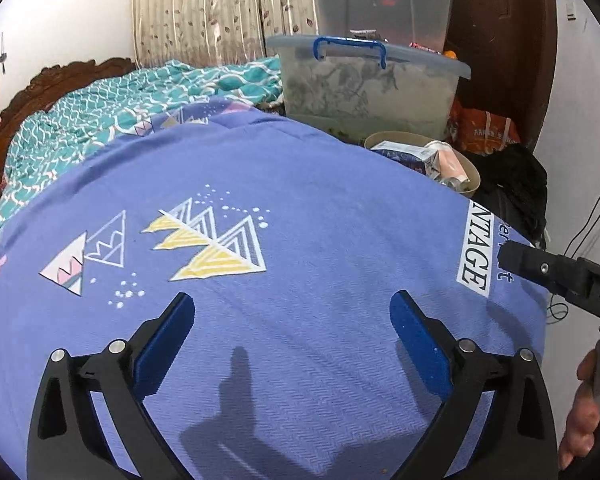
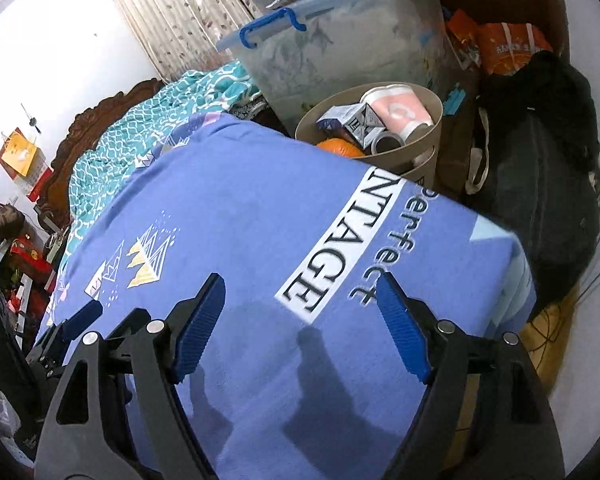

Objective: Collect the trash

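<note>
Landmark: tan bin, standing at the far corner of the blue sheet.
Left gripper: spread wide, nothing in it, over the sheet short of the bin.
Right gripper: released, empty, nearer the bin.
Trash: cup, cartons, tape roll, orange inside the bin.
Progress: sheet looks bare of trash; likely near done.

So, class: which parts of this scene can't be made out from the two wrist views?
- Left wrist view: the bin is half hidden behind the blue sheet.
- Right wrist view: the orange item in the bin is partly covered by that sheet.
- Both views: the storage box contents are blurred by its cloudy walls.
</note>
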A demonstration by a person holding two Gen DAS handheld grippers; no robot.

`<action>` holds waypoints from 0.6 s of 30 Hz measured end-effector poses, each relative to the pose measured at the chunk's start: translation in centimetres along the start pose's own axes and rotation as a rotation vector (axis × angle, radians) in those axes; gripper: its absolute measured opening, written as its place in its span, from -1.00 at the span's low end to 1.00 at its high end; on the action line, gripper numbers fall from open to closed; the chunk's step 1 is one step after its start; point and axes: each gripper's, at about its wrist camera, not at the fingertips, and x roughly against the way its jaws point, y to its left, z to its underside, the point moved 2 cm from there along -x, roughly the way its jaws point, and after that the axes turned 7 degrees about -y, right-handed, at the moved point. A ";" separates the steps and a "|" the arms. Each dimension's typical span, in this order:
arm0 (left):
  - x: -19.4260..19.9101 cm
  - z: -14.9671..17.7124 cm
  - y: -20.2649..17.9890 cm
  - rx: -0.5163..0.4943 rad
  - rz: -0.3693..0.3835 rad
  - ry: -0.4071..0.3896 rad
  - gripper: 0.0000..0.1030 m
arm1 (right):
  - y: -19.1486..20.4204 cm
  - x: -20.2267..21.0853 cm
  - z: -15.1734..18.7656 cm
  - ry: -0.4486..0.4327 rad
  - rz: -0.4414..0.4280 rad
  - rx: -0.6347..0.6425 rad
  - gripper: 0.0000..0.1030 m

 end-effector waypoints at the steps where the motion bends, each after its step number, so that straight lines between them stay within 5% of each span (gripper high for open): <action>1: 0.1 0.0 0.0 -0.003 -0.003 -0.005 0.83 | 0.2 0.2 0.2 -0.002 0.006 -0.004 0.56; 18: 2.1 -0.6 0.9 0.030 -0.038 -0.043 0.83 | 2.0 1.5 1.1 -0.034 0.057 0.023 0.75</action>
